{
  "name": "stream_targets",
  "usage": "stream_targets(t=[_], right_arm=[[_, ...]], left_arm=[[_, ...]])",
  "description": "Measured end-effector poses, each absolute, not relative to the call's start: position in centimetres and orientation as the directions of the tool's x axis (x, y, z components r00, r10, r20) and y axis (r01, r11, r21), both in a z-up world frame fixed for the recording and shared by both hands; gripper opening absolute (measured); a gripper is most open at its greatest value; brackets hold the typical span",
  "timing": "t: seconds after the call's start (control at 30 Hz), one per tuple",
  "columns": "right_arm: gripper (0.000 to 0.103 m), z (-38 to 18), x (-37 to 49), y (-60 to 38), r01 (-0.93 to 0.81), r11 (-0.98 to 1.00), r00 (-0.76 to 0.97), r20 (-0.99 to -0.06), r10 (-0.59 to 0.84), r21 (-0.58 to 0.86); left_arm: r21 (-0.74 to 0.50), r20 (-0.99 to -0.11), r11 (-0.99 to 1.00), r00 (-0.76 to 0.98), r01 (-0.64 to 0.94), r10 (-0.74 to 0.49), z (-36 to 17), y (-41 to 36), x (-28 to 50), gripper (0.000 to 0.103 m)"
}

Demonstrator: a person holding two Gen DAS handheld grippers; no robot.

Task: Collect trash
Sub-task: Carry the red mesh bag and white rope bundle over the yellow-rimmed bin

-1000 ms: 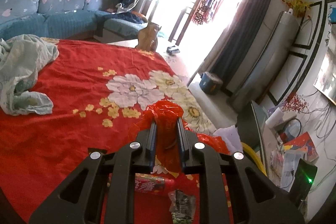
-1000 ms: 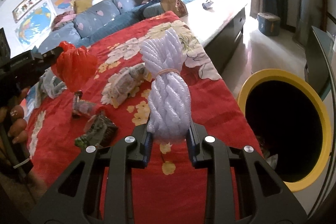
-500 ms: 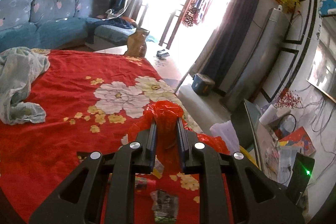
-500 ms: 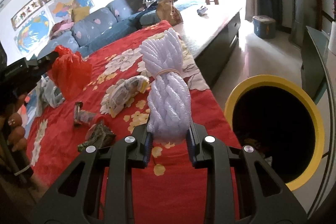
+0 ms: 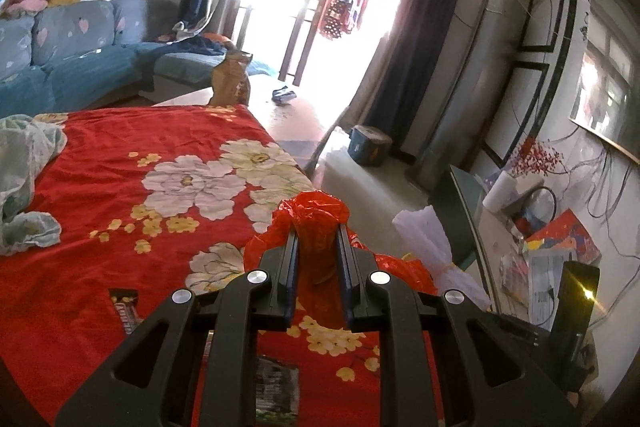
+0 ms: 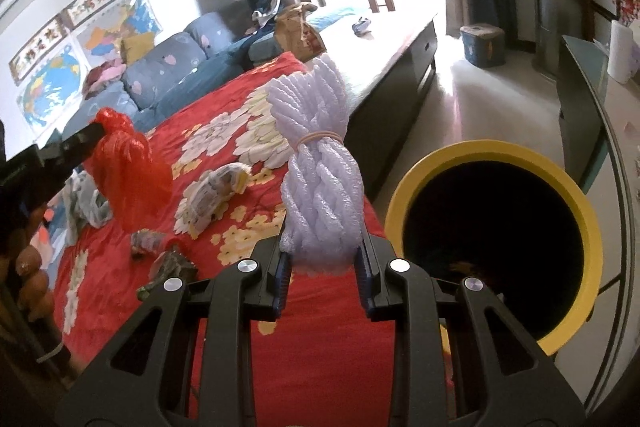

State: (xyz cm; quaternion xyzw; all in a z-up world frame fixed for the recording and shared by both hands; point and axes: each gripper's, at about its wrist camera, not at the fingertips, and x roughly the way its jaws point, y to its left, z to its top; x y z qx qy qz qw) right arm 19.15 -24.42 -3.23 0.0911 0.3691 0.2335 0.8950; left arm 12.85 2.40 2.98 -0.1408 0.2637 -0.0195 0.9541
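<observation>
The left gripper (image 5: 317, 245) has its two pads clamped on the gathered neck of a red plastic bag (image 5: 312, 215), which bunches up above the fingertips and spreads out beneath them. In the right wrist view that same bag (image 6: 128, 163) hangs at about nine o'clock from the dark tip of the left gripper (image 6: 90, 135), above the bedspread. The right gripper (image 6: 322, 259) is closed on the lower end of a white foam netting bundle (image 6: 320, 187), which stands upright between the pads and is cinched near its middle by a rubber band (image 6: 320, 137). In the left wrist view the top of that bundle (image 5: 424, 235) shows at three o'clock, just beside the red bag.

Below both grippers lies a red floral bedspread (image 5: 120, 247). On it, at around nine o'clock from the right gripper, lie a crumpled pale wrapper (image 6: 212, 199) and, nearer, two small crushed dark packets (image 6: 172, 267), well apart from the netting. A dark snack wrapper (image 5: 126, 311) lies at eight o'clock from the left gripper.

At three o'clock from the right gripper, off the bed's edge, stands a yellow-rimmed bin (image 6: 576, 195) with a dark interior; what sits inside it is too dim to tell. At nine o'clock in the left view a pale green cloth (image 5: 24, 183) lies heaped on the bedspread. Toward twelve o'clock a brown paper bag (image 5: 230, 83) stands past the far end of the bedspread, with a blue sofa (image 5: 80, 67) at ten o'clock.
</observation>
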Motion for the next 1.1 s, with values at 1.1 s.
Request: stream_targets(t=[1.1], right_arm=[[0.021,-4.6,21.1,-32.8,-0.151,0.912,0.689,-0.621,0.373,0.380]], left_arm=[[-0.186,-0.547,0.976,0.813,0.113,-0.199,1.0,-6.4,15.0,0.016]])
